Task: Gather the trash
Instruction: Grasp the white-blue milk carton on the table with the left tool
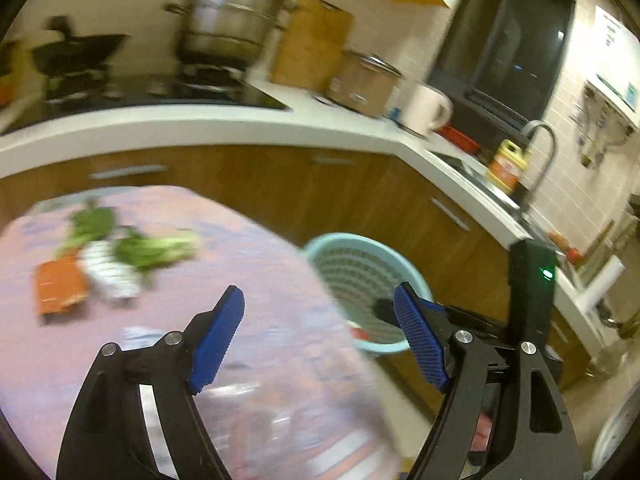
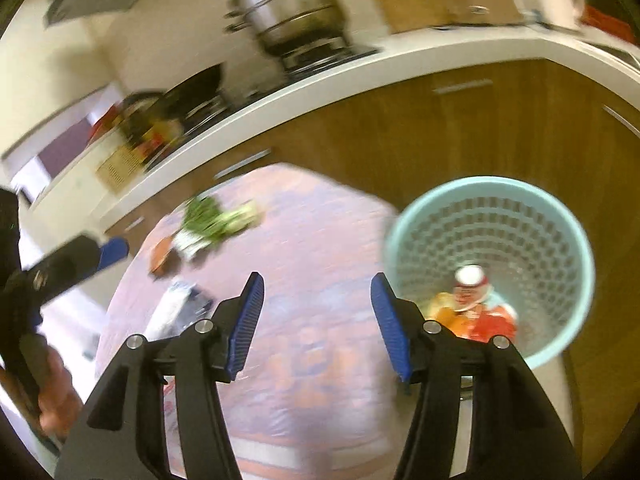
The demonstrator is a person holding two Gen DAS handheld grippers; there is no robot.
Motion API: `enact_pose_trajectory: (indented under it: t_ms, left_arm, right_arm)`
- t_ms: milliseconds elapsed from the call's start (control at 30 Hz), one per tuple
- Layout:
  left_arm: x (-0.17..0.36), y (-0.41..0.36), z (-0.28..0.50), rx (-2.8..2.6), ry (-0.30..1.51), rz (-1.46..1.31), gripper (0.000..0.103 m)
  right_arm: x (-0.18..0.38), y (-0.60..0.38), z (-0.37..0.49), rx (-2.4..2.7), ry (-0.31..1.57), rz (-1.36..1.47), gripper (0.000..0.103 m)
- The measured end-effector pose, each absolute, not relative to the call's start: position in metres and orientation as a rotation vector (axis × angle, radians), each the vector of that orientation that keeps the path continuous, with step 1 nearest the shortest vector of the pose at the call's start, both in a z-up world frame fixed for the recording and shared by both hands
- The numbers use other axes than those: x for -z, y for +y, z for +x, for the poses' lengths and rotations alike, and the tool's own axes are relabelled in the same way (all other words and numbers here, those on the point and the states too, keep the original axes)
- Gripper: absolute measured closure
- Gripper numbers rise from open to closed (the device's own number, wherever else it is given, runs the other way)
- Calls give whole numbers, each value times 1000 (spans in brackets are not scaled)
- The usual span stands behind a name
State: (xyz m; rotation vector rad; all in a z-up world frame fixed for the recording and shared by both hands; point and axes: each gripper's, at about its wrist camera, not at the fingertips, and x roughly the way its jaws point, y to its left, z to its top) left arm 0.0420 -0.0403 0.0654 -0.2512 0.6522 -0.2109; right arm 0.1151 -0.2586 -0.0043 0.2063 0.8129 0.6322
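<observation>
A pale blue mesh waste basket (image 2: 404, 232) stands by the right edge of a pink-clothed table (image 2: 312, 248); it holds red, white and orange trash (image 2: 472, 304). It also shows in the left wrist view (image 1: 320, 246). On the table lie green vegetable scraps (image 1: 156, 250), an orange packet (image 1: 58, 286), a white striped wrapper (image 1: 108, 270) and a blue-white wrapper (image 2: 176, 308). My left gripper (image 1: 320, 300) is open and empty over the table's right side. My right gripper (image 2: 318, 284) is open and empty between table and basket.
A wooden kitchen cabinet with a white counter (image 1: 240, 120) runs behind the table. On it stand a steel steamer pot (image 1: 224, 24), a black wok (image 1: 76, 54), a white kettle (image 1: 426, 108) and a sink with a tap (image 1: 540, 152). Both views are motion-blurred.
</observation>
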Motion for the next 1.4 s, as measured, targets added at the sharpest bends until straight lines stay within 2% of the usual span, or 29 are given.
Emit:
enact_pose_trajectory:
  t_ms: [200, 367, 600, 933, 967, 1033, 1300, 1400]
  left_arm:
    - [-50, 27, 10, 40, 656, -266, 28]
    - [-15, 66, -1, -26, 727, -312, 28]
    - [25, 51, 5, 7, 834, -266, 29]
    - [46, 15, 23, 26, 927, -154, 29]
    - [48, 14, 24, 10, 929, -142, 30]
    - [51, 18, 25, 8, 937, -154, 50]
    - [45, 52, 9, -23, 883, -270, 52]
    - [41, 61, 1, -43, 861, -284, 52]
  right_arm:
    - [11, -192, 84, -709, 833, 62, 47]
    - [22, -164, 72, -736, 862, 6, 47]
    - [35, -160, 76, -720, 902, 10, 47]
    - [43, -170, 81, -710, 928, 34, 47]
    - [43, -170, 80, -710, 932, 30, 47]
    - [41, -170, 75, -708, 936, 15, 47]
    - [35, -172, 49, -650, 999, -60, 41]
    - [43, -166, 39, -679, 1077, -89, 40]
